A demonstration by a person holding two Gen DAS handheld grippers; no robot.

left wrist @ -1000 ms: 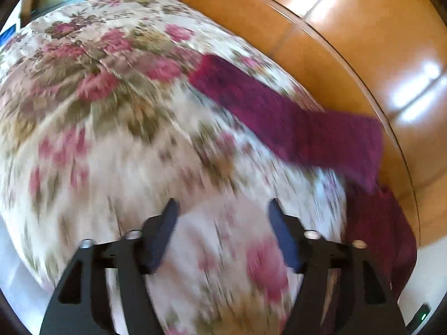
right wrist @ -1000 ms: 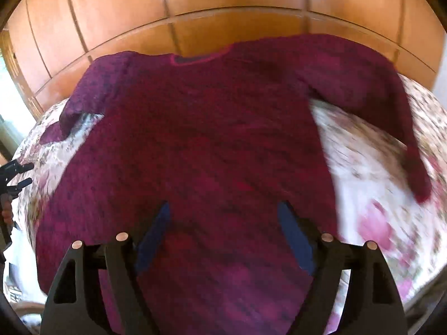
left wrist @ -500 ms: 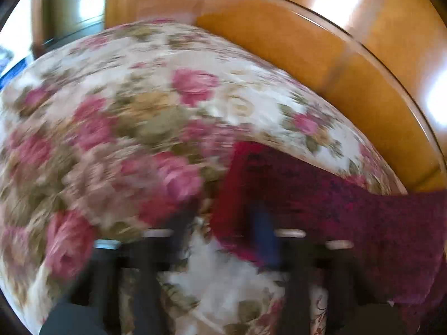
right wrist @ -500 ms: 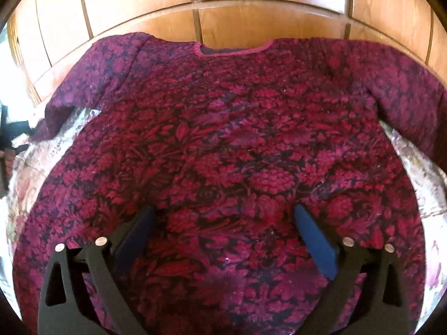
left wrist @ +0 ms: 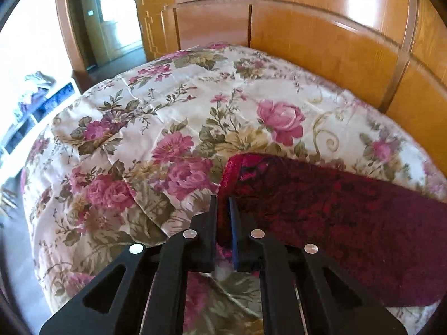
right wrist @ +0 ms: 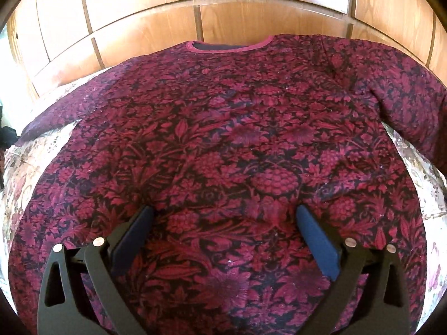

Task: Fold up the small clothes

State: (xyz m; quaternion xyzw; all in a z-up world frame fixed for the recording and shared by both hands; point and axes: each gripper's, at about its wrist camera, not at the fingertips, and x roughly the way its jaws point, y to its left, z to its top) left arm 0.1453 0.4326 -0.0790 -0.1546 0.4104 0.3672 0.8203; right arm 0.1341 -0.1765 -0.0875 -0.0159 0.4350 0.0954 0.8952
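Observation:
A dark red floral sweater (right wrist: 223, 128) lies flat, front up, on a flowered bedspread (left wrist: 167, 111), its neckline (right wrist: 229, 47) toward the wooden headboard. Both sleeves spread sideways. In the left wrist view one sleeve (left wrist: 335, 209) runs in from the right, and its cuff edge (left wrist: 234, 173) stands between the jaws of my left gripper (left wrist: 222, 199). Those jaws are closing and pinch the cuff fabric. My right gripper (right wrist: 225, 209) hovers wide open over the sweater's lower middle, with nothing gripped.
A wooden panelled headboard (left wrist: 321, 42) closes off the far side of the bed. An open doorway (left wrist: 117, 14) and a bright floor lie beyond the bed's left corner. Bedspread (right wrist: 22, 162) shows on both sides of the sweater.
My left gripper swung across the bedspread to the sleeve's cuff and closed on it. My right gripper opened wider and sank a little over the sweater's body.

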